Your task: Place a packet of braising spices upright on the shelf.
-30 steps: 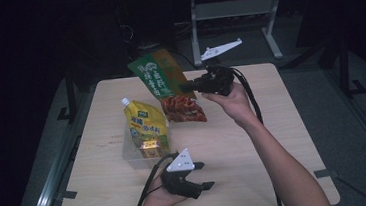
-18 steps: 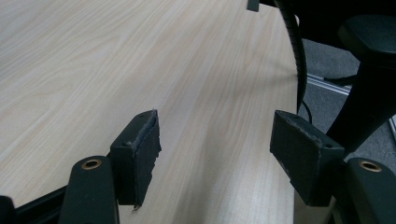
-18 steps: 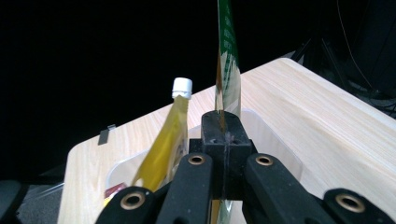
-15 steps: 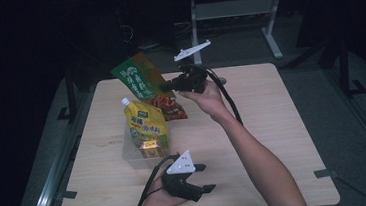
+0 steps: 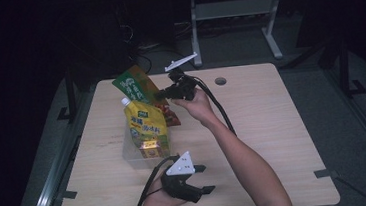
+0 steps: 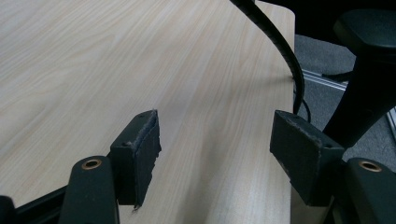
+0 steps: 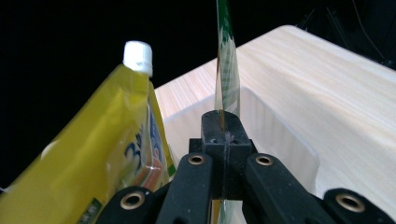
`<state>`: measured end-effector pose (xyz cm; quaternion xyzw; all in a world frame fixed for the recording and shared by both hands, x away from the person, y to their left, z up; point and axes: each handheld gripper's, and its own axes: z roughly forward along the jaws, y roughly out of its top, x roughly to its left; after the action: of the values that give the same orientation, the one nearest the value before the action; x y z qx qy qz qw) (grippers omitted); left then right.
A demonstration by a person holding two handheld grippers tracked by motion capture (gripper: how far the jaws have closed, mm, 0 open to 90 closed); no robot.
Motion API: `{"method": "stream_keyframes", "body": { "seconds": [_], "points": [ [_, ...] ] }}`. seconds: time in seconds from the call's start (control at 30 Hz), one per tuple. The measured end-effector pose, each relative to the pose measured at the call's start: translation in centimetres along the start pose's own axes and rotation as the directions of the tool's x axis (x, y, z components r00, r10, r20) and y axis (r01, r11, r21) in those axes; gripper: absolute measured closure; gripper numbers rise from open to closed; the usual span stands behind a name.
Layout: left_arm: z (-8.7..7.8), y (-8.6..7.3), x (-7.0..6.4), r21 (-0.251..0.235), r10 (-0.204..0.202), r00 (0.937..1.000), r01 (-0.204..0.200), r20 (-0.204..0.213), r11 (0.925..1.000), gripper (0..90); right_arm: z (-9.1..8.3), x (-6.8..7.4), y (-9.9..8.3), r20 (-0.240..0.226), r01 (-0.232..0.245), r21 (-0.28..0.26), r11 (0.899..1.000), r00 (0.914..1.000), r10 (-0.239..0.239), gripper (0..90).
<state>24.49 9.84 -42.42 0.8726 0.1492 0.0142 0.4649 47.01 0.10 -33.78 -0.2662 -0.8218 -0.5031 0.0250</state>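
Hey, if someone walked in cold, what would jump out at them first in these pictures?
Probably the bright yellow spouted pouch with a white cap, standing in a clear plastic bin left of the table's centre. Just behind it, the right gripper pinches a green snack packet above the bin. The left gripper rests open near the table's front edge.

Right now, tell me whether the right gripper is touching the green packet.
Touching. In the right gripper view, the right gripper has its jaws shut on the edge of the green packet, which rises edge-on from between them.
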Motion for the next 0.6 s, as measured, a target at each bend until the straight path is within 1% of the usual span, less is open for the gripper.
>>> {"method": "stream_keyframes", "body": {
  "seconds": [0.13, 0.2, 0.3, 0.33, 0.4, 0.47, 0.5, 0.53, 0.6],
  "points": [
    [-0.04, 0.01, -0.01, -0.002, -0.002, 1.0000, 0.002, 0.000, 1.0000, 32.5, 0.08, -0.27, -0.42, -0.009, -0.013, -0.017, 1.000, 0.9999, 0.013, 90.0],
    [-0.03, 0.01, -0.01, -0.002, -0.001, 1.0000, 0.001, 0.001, 1.0000, 32.5, -0.02, -0.32, -0.48, -0.003, -0.006, -0.018, 1.000, 1.0000, 0.006, 90.0],
    [0.02, 0.01, 0.02, -0.001, -0.003, 1.0000, 0.003, 0.003, 1.0000, 32.5, -0.25, -0.38, -0.77, -0.016, -0.010, -0.019, 1.000, 0.9998, 0.010, 90.0],
    [0.00, 0.01, 0.04, -0.001, -0.005, 1.0000, 0.005, 0.002, 1.0000, 32.5, -0.37, -0.41, -0.91, -0.012, 0.000, -0.016, 1.000, 0.9999, 0.000, 90.0],
    [-0.05, 0.02, 0.11, -0.004, -0.008, 1.0000, 0.008, -0.002, 1.0000, 32.5, -0.51, -0.35, -1.00, -0.009, -0.006, -0.013, 1.000, 0.9999, 0.006, 89.8],
    [-0.20, 0.04, 0.17, -0.011, -0.010, 0.9999, 0.010, -0.006, 0.9999, 32.5, -0.62, -0.21, -1.03, 0.005, 0.010, 0.002, 1.000, 0.9999, -0.010, 89.8],
    [-0.20, 0.04, 0.17, -0.011, -0.010, 0.9999, 0.010, -0.006, 0.9999, 32.6, -0.62, -0.21, -1.03, 0.005, 0.010, 0.002, 1.000, 0.9999, -0.010, 89.8],
    [-0.24, 0.05, 0.16, -0.013, -0.013, 0.9999, 0.013, -0.007, 0.9998, 32.6, -0.67, -0.10, -0.97, 0.006, 0.021, 0.015, 1.000, 0.9998, -0.021, 89.7],
    [-0.23, 0.07, 0.18, -0.011, -0.010, 0.9999, 0.010, -0.008, 0.9999, 32.6, -0.72, 0.14, -0.84, 0.022, 0.024, 0.029, 0.999, 0.9995, -0.024, 89.7]
  ]
}}
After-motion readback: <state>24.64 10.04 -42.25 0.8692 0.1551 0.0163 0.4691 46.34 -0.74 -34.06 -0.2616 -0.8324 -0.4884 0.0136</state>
